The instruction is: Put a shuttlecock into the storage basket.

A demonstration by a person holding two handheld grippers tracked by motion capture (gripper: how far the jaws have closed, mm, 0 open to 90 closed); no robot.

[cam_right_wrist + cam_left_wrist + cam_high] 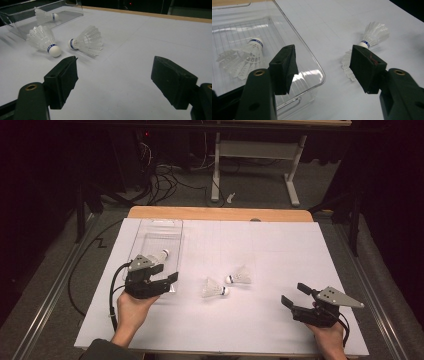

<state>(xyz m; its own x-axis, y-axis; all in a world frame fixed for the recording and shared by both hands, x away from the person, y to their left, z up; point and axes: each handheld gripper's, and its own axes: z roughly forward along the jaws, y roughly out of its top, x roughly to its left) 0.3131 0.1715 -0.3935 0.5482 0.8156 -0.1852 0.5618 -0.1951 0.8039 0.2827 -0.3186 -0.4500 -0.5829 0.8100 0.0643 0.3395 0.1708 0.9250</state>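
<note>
We have the left gripper (167, 281) at the near end of the clear tray (172, 227), on the left of the white worktop (280, 250); jaws spread wide, nothing between them. In the left gripper view one jaw sits over the tray's near corner, the other over bare worktop just outside the rim. One shuttlecock (243, 58) lies inside the tray, cork end pointing far. Two more lie on the worktop mid-scene, right of the tray: the left shuttlecock (213, 289) has its cork to the right, the right shuttlecock (239, 277) has its cork to the left, the two close together. Our right gripper (295, 296) sits near-right, well apart from the shuttlecocks, its jaws also wide apart and empty, aimed left toward them.
</note>
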